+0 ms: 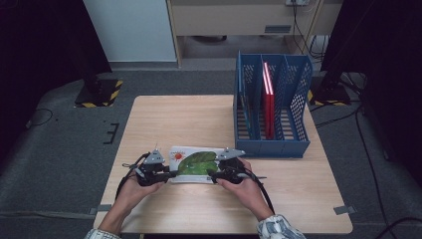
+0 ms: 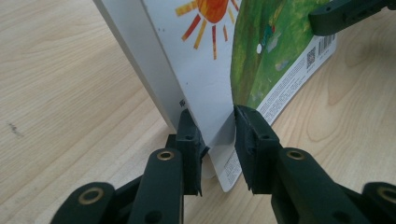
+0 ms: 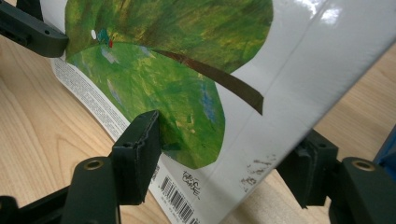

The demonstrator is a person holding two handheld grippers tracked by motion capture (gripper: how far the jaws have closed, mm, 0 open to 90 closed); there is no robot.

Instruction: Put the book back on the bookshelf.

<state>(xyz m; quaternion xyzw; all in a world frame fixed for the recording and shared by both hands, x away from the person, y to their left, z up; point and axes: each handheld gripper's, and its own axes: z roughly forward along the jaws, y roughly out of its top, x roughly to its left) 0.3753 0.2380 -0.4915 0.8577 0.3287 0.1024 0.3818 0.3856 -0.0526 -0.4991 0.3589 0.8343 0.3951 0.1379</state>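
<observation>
Presently I hold the picture book [image 1: 195, 165] at the table's [image 1: 164, 119] near edge — left gripper [image 1: 158, 169] closed on its left corner, right gripper [image 1: 225, 169] straddling its right end, jaws wider — both ends supported for lifting toward the far-right blue file rack [image 1: 272, 144].

The pale wooden bench [image 1: 164, 119] carries a blue file rack [image 1: 272, 142] at its far right and a picture book [image 1: 196, 164] near its front edge.
</observation>
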